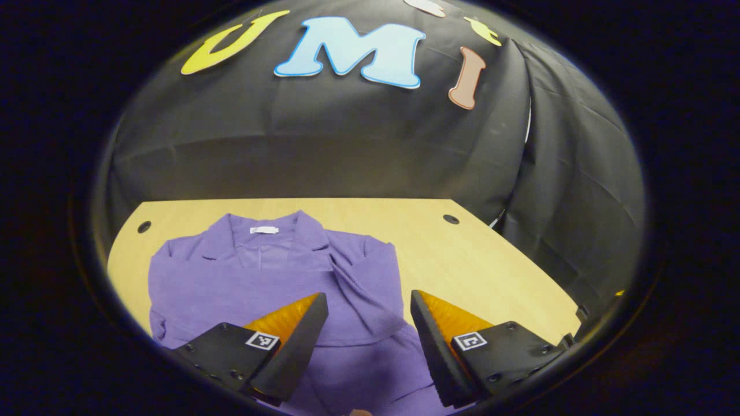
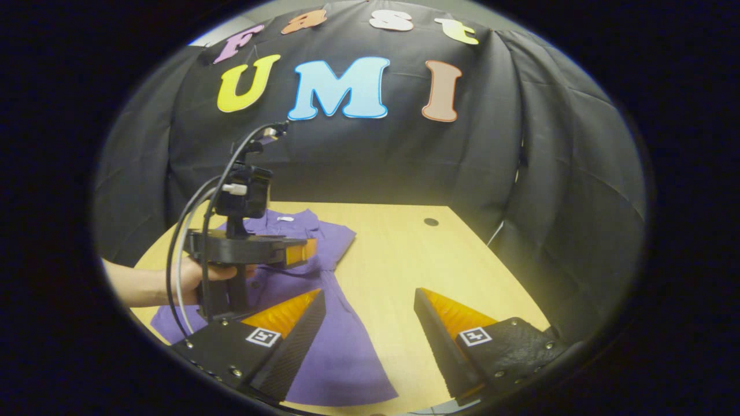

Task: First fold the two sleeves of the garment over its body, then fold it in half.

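Note:
A purple collared garment point(image 1: 260, 283) lies flat on the wooden table point(image 1: 474, 260), collar and white neck label at the far side. One sleeve point(image 1: 370, 294) lies folded over the body on the right. My left gripper point(image 1: 367, 323) hovers open above the garment's lower body, nothing between its fingers. In the right gripper view the garment point(image 2: 341, 352) spreads to the left. My right gripper point(image 2: 370, 323) is open over the garment's right edge and bare table point(image 2: 399, 260). A hand point(image 2: 196, 277) holds the left gripper point(image 2: 309, 251) above the garment's upper part.
Black cloth walls close the booth behind and to the right of the table. Small round holes point(image 1: 451, 219) point(image 2: 430, 221) mark the tabletop near its far corners. Bare wood stretches to the right of the garment. Cables point(image 2: 191, 231) loop from the left gripper.

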Tool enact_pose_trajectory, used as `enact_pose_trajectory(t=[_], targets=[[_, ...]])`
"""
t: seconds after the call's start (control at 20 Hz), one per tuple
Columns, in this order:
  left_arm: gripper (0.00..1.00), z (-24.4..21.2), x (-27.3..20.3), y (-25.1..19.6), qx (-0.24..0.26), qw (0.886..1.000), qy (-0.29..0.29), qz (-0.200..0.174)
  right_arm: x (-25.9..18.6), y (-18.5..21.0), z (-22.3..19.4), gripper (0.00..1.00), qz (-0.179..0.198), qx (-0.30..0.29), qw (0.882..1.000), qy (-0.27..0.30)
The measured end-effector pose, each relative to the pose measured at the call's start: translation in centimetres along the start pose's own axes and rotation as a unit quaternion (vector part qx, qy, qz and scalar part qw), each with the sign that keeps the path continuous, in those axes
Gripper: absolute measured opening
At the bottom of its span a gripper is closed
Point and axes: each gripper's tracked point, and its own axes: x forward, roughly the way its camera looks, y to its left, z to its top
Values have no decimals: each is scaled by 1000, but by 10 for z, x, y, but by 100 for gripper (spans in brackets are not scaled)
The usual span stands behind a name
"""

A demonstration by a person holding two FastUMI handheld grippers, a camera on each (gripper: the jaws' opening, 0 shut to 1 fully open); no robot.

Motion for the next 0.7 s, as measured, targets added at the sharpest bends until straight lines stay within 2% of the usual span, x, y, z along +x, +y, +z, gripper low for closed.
enact_pose_trajectory(t=[0.25,0.3,0.4,0.55,0.6,0.65,0.7], targets=[[89,-17,-78,45,8,1000,-16,9,-20,16,-21,96,-27,17,999,8],[94,-22,-94,55,10,1000,-17,12,-23,18,-24,97,-30,17,999,9],[94,-39,-125,73,18,1000,-13,20,-29,19,-32,96,-38,23,999,12],[94,-61,-166,100,23,999,-5,40,-34,22,-43,96,-39,34,998,20],[89,-69,-180,107,19,999,-2,47,-35,20,-46,98,-41,34,998,23],[94,-76,-193,113,14,998,0,55,-35,19,-49,98,-42,32,998,26],[89,-84,-204,119,10,998,2,62,-36,17,-52,96,-41,31,998,29]])
